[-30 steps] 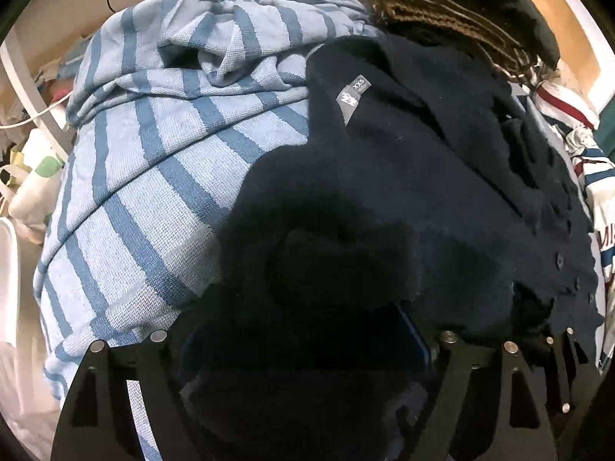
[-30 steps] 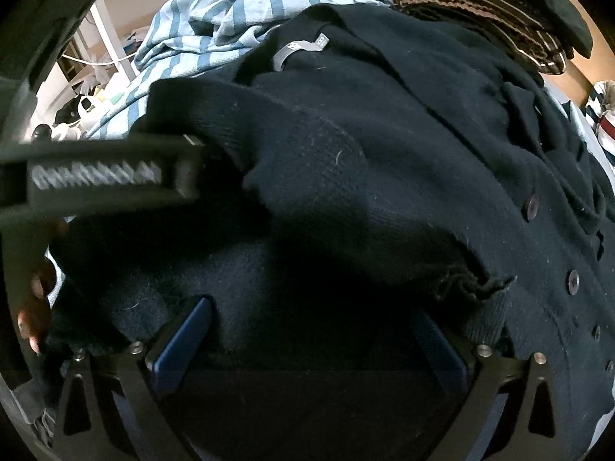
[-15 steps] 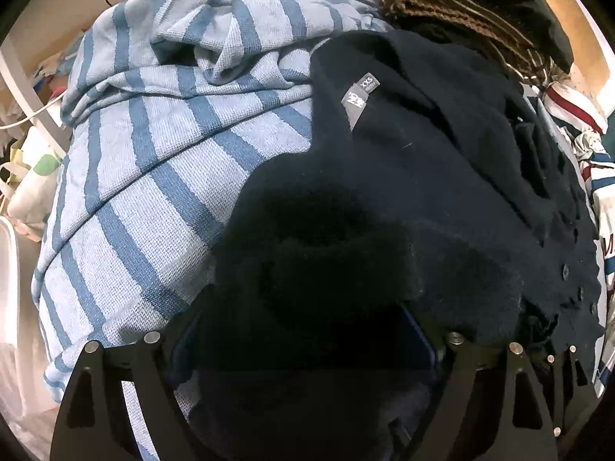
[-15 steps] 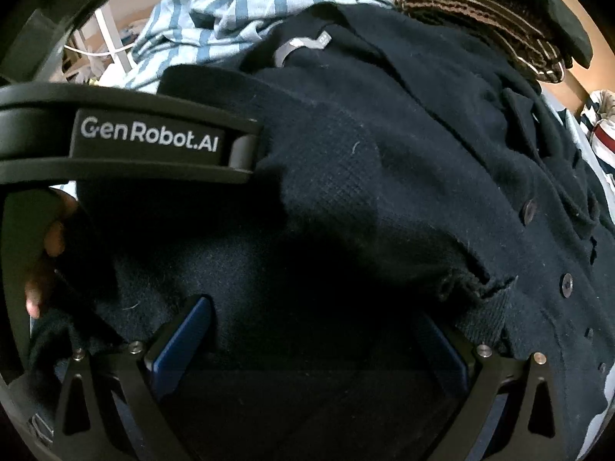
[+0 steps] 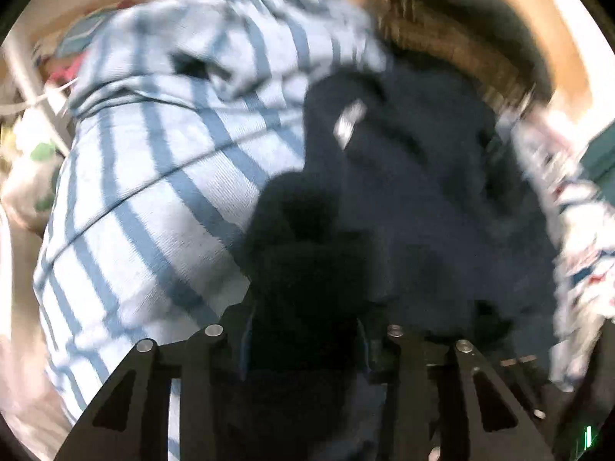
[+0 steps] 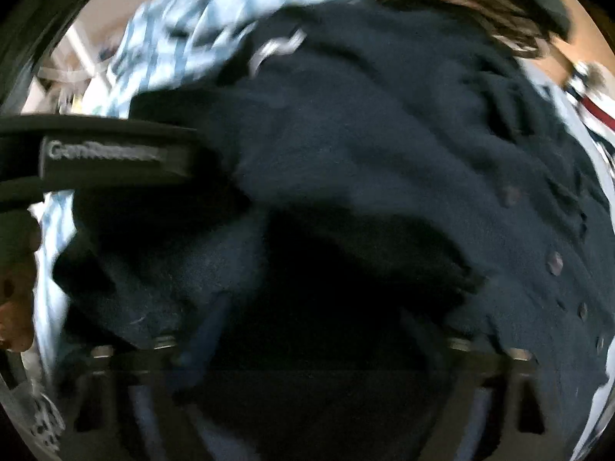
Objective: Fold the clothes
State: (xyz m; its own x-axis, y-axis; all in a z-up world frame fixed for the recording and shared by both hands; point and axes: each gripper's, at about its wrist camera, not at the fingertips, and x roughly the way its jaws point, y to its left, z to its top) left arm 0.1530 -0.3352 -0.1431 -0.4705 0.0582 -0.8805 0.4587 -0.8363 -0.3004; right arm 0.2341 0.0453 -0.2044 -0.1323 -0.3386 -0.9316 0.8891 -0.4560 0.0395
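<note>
Two blurred fisheye views look steeply down onto a heap of clothes. A dark navy knitted cardigan (image 5: 423, 199) lies on top of the heap, spread across the middle and right of both views, with a row of small round buttons (image 6: 554, 262) running down its right edge. Near its collar sits a small grey neck label (image 5: 349, 125); its writing is too smeared to read. Under the cardigan and to its left lies a light blue garment with darker blue stripes (image 5: 153, 176). Behind the cardigan, toward the far edge of the heap, is a brown striped knit (image 5: 434, 34), and at the right a white garment with red and blue print (image 5: 580, 230). The left gripper (image 5: 303, 342) has just been closing; its dark fingers (image 5: 399, 349) stand close together with a bunched fold of the navy knit pinched between them. The right gripper (image 6: 307, 345) has also been closing, with dark cardigan cloth filling the space between its fingers (image 6: 209, 330); blur and shadow hide whether they press on it. In the right wrist view the left gripper's black body crosses the left side, carrying white lettering that begins "Gen"; the rest is blurred. A person's fingertips (image 6: 11, 311) show at the left edge.
</note>
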